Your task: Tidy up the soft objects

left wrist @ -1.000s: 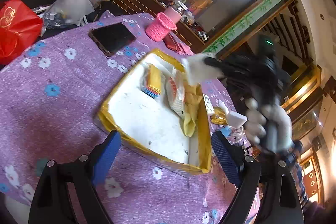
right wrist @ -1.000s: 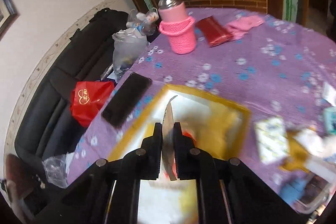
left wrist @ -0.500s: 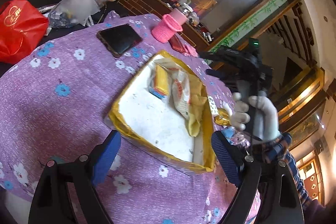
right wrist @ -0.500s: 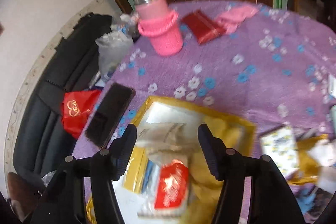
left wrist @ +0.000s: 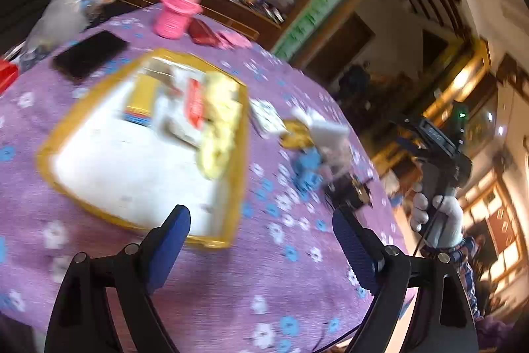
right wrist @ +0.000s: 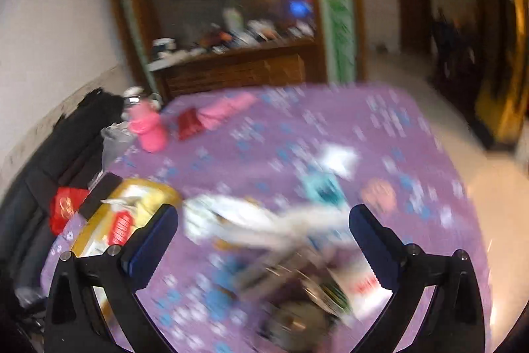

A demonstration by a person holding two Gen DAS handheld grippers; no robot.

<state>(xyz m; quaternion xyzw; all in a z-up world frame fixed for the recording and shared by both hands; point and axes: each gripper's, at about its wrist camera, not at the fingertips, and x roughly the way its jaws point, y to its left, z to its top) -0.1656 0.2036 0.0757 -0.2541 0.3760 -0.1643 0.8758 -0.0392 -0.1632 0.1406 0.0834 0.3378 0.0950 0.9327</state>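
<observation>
Two handheld grippers over a round table under a purple flowered cloth (left wrist: 211,283), both views smeared by motion.

Right gripper (right wrist: 264,222): jaws spread wide, nothing between the blue pads. Directly ahead of and below the gap, a loose pile of soft packets (right wrist: 251,220) on the cloth, pale wrappers stretched crosswise to the fingers, from near the left pad toward the right pad. Individual items too blurred to tell apart. Beyond the pile, a teal packet (right wrist: 322,189) and a white packet (right wrist: 340,156), farther ahead and slightly right of centre.

Left gripper (left wrist: 261,229): jaws likewise spread and empty. Yellow-rimmed tray (left wrist: 239,154) ahead and to the left of the gap, already holding a red-and-white packet (left wrist: 193,98), a yellow one (left wrist: 142,98) and a crumpled yellow cloth (left wrist: 216,129). The same loose pile ahead and to the right of these jaws, well apart from them, just beside the tray's right rim.

Gloved right hand (left wrist: 436,220) at the far right in the left view, holding its tool clear of the table edge.

Judged from this: right gripper nearer the pile, pile's long axis across the jaw opening, so probably a turn of the wrist before a pinch; tray to the left of those jaws for the drop.
</observation>
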